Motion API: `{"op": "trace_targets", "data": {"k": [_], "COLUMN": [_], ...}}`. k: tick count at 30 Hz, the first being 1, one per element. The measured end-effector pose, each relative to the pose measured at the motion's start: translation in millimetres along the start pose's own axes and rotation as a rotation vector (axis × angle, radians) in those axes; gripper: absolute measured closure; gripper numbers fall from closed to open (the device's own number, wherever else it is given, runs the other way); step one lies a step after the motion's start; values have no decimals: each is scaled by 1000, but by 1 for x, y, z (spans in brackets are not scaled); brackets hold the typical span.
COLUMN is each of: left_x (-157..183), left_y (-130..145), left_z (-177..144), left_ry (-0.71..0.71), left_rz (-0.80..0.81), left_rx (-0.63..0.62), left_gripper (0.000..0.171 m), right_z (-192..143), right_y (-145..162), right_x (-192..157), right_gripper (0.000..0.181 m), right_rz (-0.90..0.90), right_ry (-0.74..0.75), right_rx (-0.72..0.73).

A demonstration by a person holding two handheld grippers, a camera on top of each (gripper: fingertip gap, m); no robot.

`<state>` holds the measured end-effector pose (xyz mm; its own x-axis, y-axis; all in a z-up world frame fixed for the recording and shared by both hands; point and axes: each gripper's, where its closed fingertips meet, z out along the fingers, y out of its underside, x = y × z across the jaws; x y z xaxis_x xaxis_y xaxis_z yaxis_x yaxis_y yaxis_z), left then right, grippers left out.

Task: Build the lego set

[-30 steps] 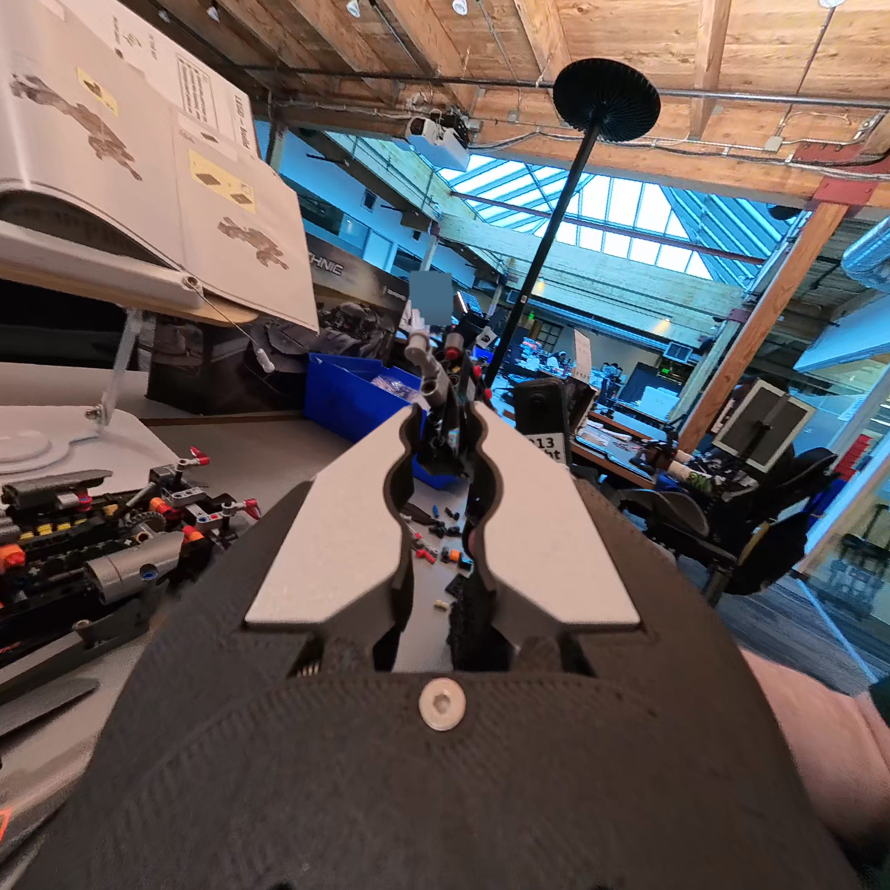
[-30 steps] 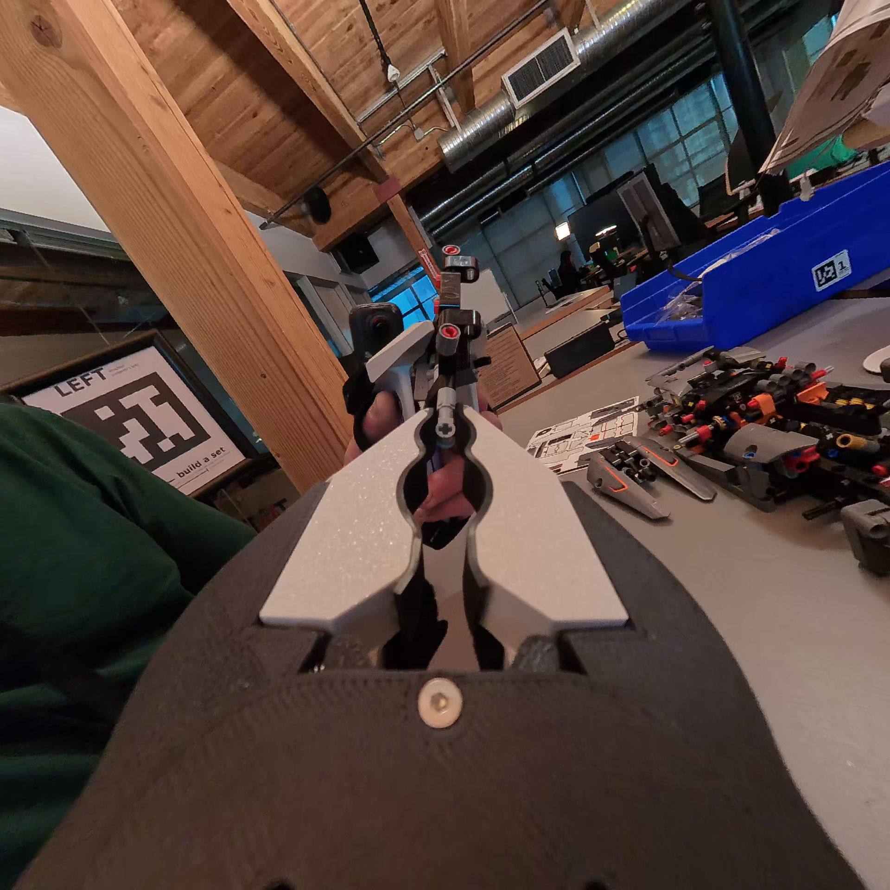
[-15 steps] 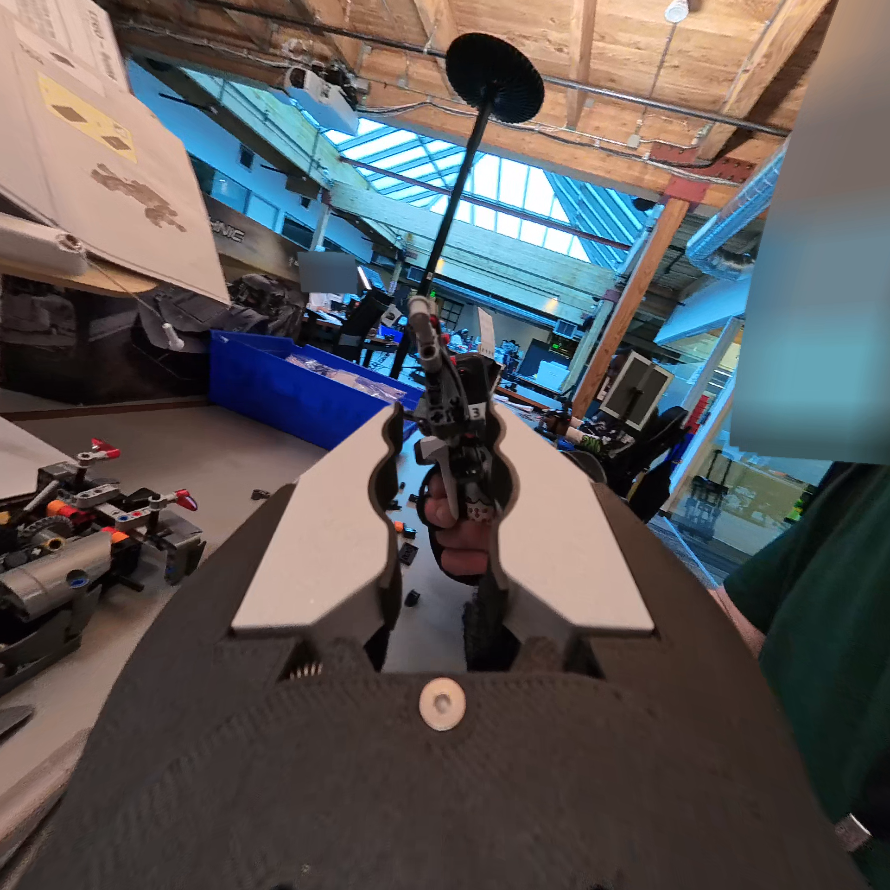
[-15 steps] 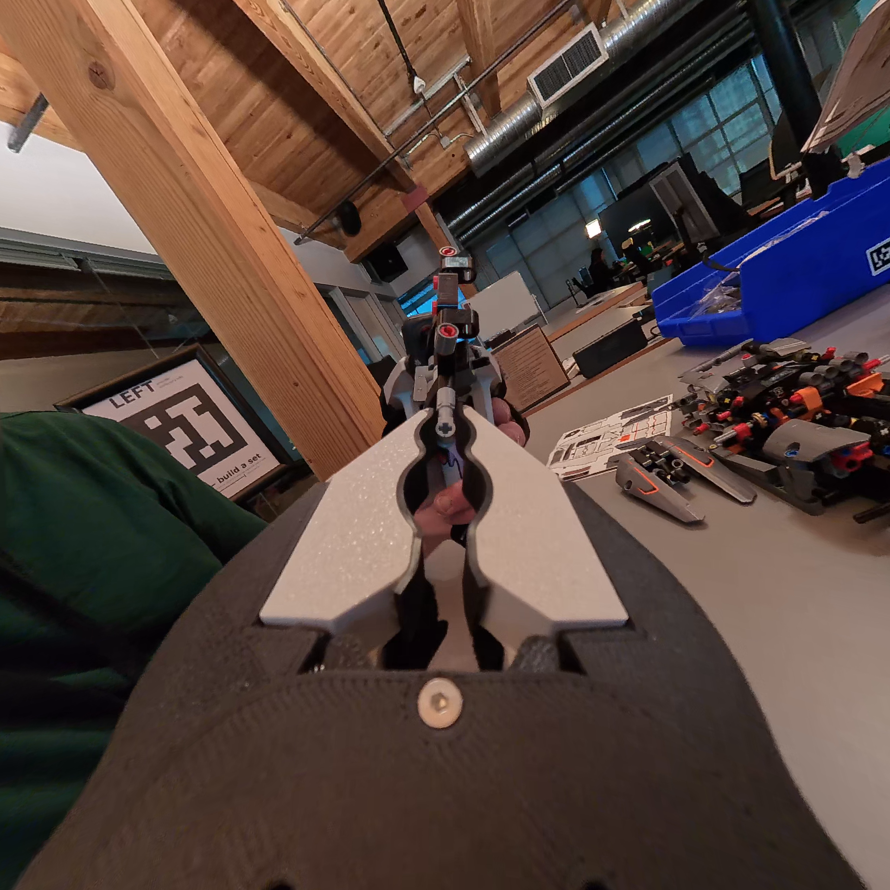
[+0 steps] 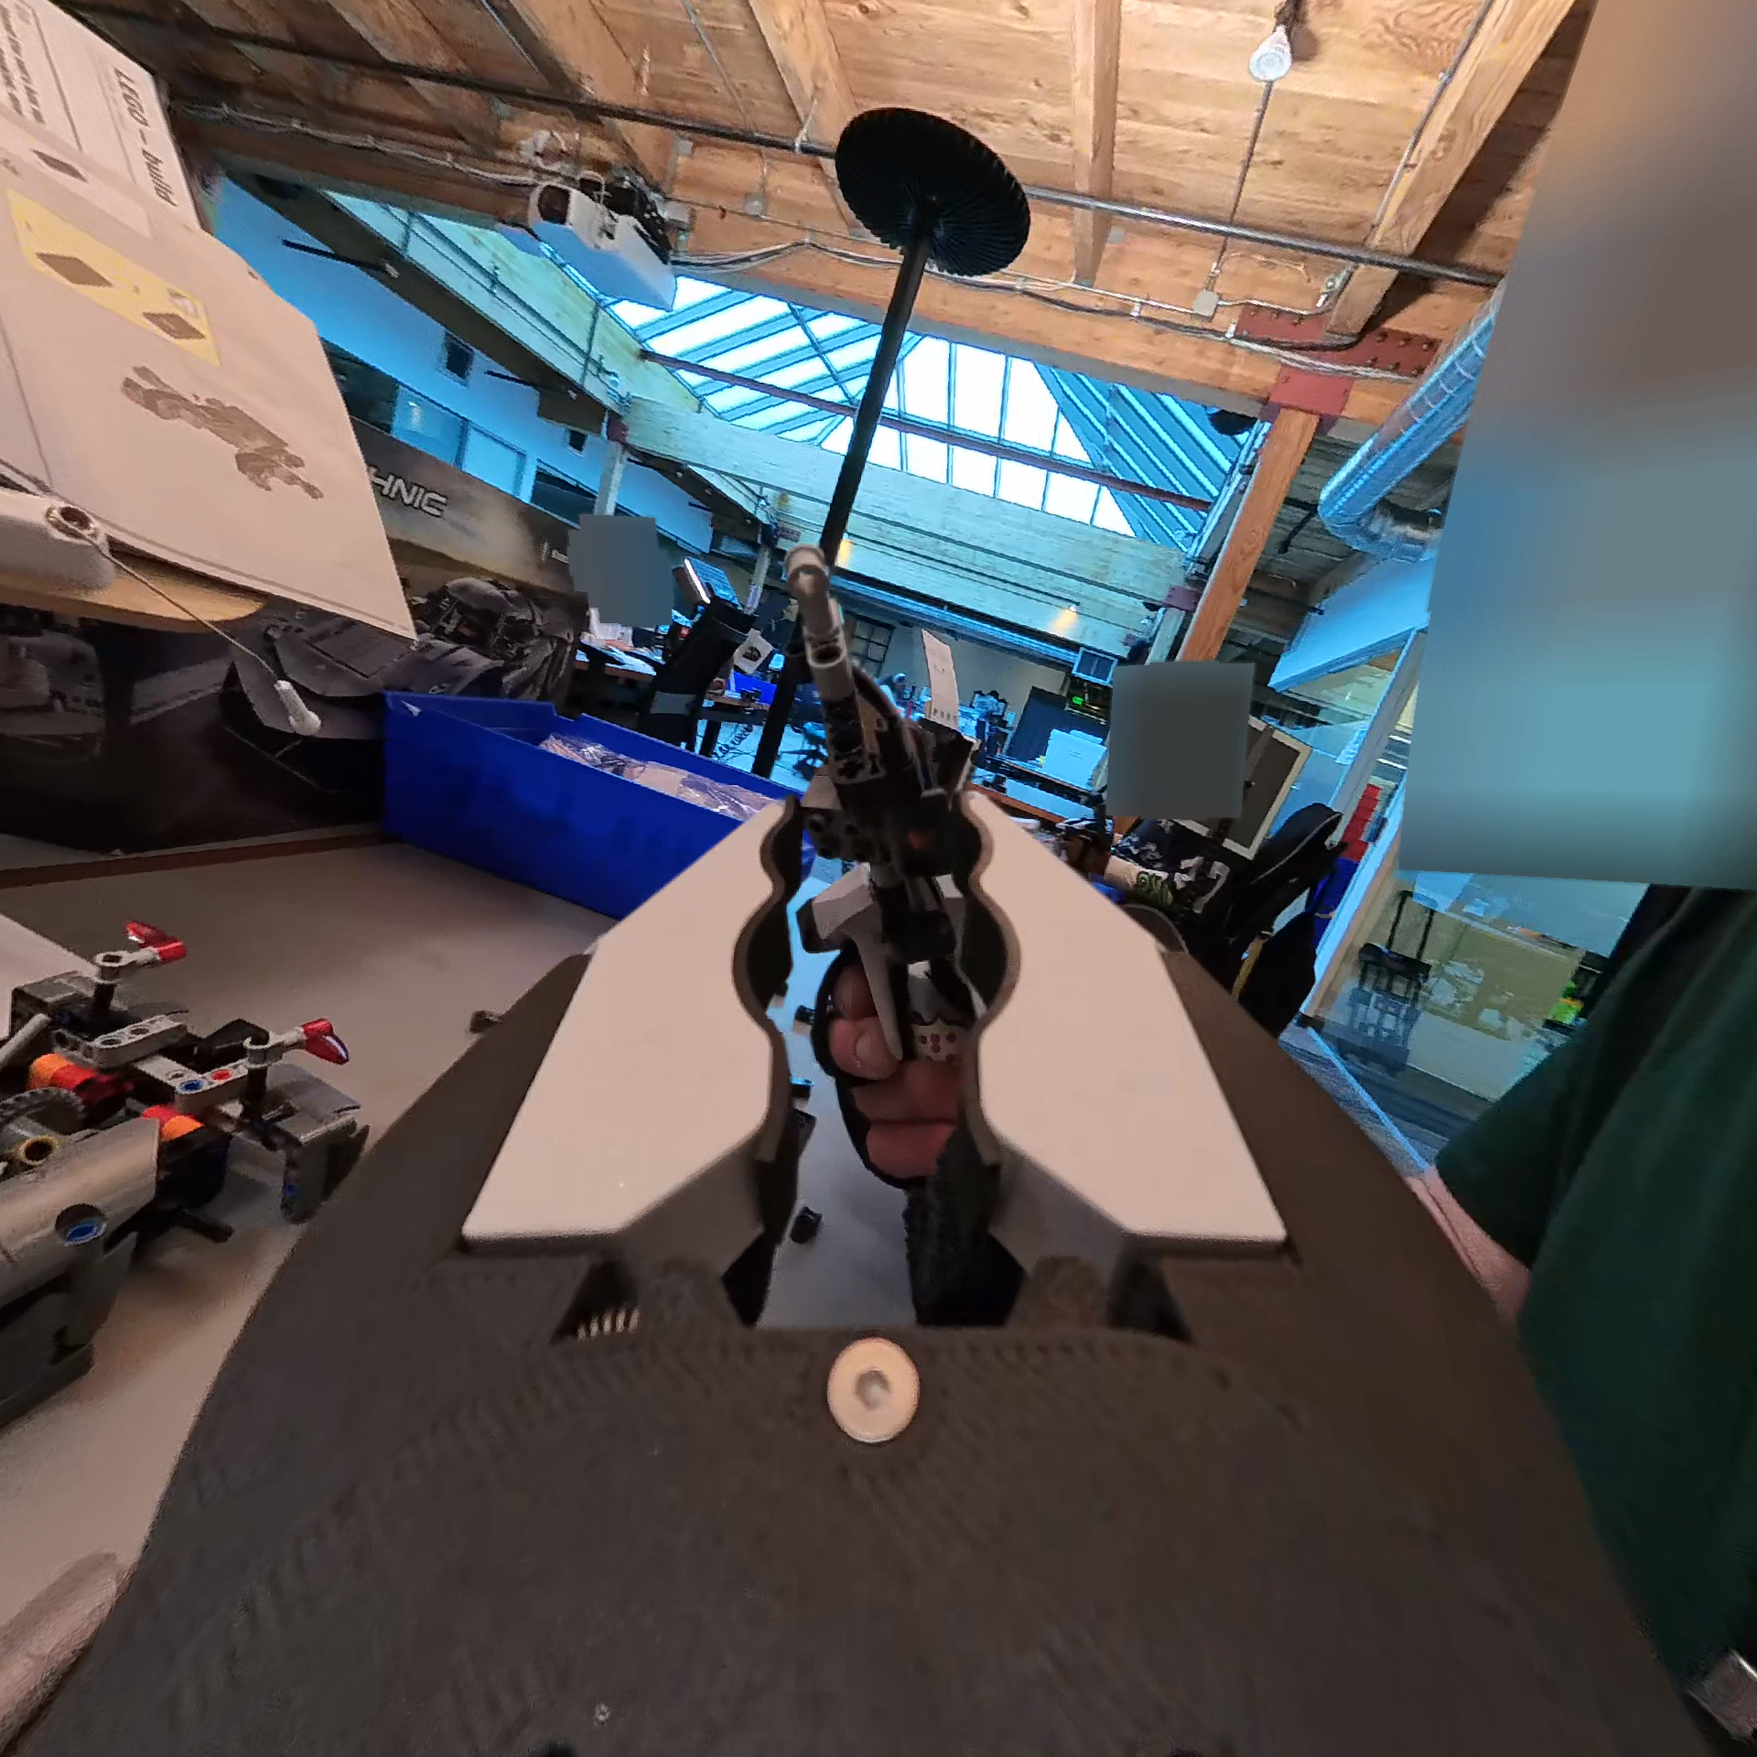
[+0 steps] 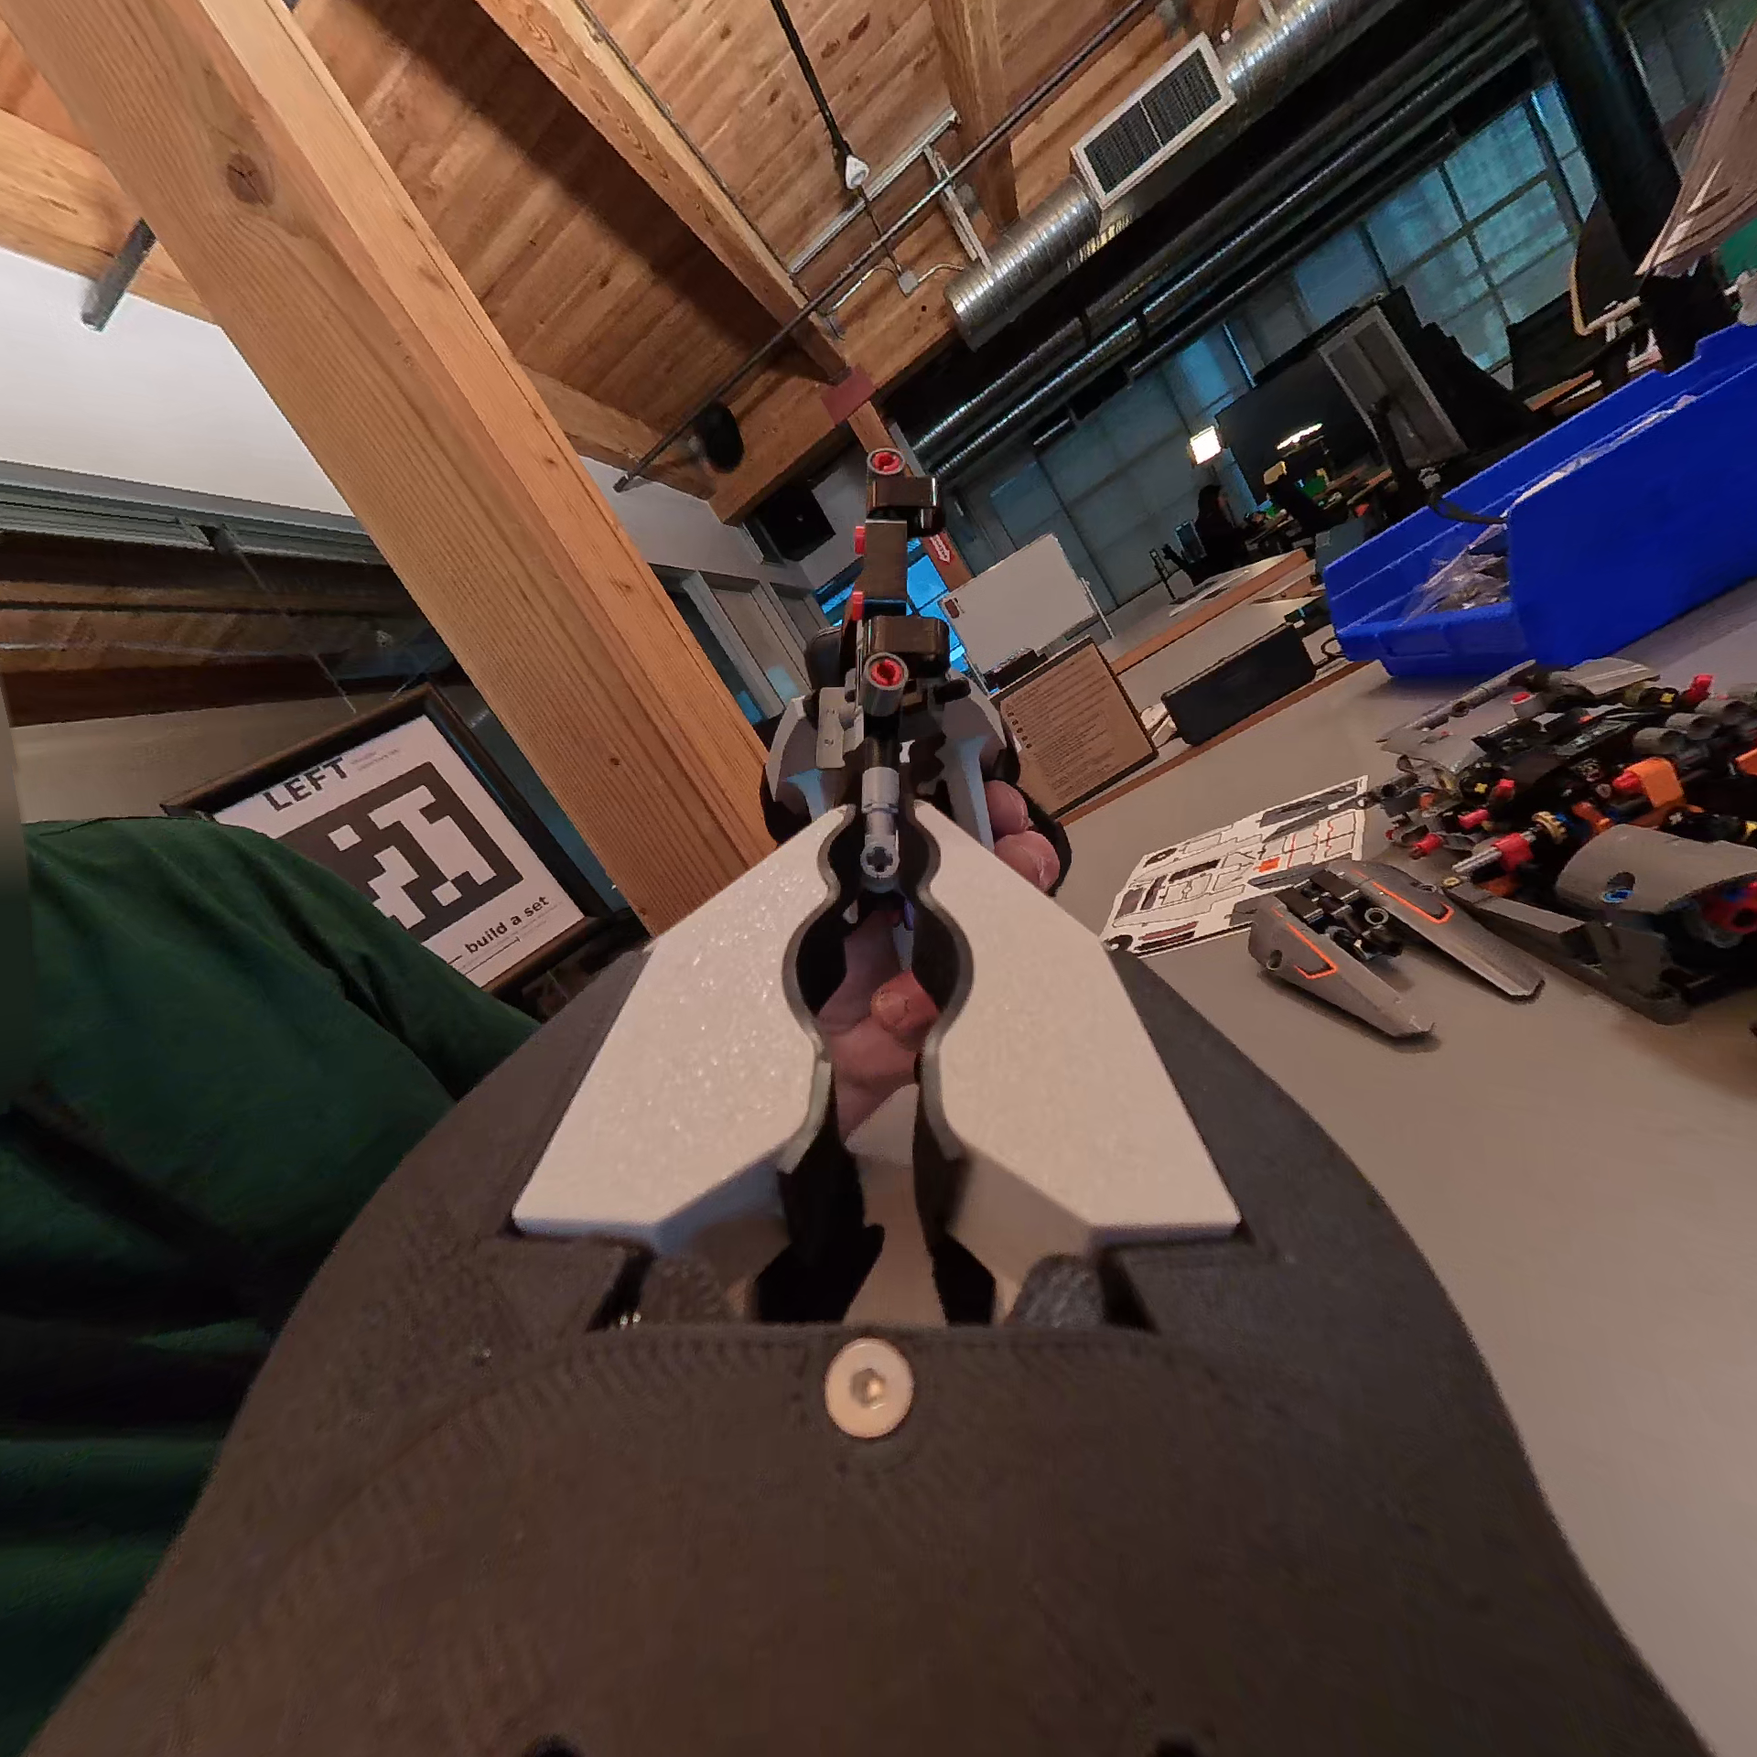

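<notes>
Only the right wrist view shows the red pins on the small black-and-grey lego sub-assembly (image 6: 879, 694). Both the left gripper (image 5: 879, 837) and the right gripper (image 6: 879, 856) pinch it, raised above the grey table (image 6: 1426, 1188).

Open-plan loft office and workshop. Timber ceiling beams (image 5: 1093, 143) and posts (image 6: 456, 456); skylights (image 5: 951, 380); exposed metal ducting (image 6: 1046, 257); desks with monitors (image 5: 1264, 789) and office chairs (image 5: 1274, 884) far right; grey tabletop (image 6: 1521, 1141) near; blue parts bin (image 5: 532, 808) far left.
</notes>
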<state>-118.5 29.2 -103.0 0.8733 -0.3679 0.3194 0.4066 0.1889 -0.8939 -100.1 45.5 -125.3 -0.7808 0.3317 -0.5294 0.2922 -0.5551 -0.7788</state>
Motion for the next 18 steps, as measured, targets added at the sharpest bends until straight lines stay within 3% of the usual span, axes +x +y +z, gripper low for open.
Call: {"op": "trace_targets", "data": {"k": [11, 18], "left_x": [-12, -3], "left_y": [3, -4], "left_z": [10, 1], "left_ry": [-216, -59], "left_rz": [57, -39], "left_rx": [6, 67], "left_gripper": [145, 141], "right_z": [1, -1], "right_y": [2, -3], "right_x": [7, 2], "right_gripper": [177, 177], "right_rz": [-105, -58], "right_ry": [103, 55], "right_rx": [-35, 8]}}
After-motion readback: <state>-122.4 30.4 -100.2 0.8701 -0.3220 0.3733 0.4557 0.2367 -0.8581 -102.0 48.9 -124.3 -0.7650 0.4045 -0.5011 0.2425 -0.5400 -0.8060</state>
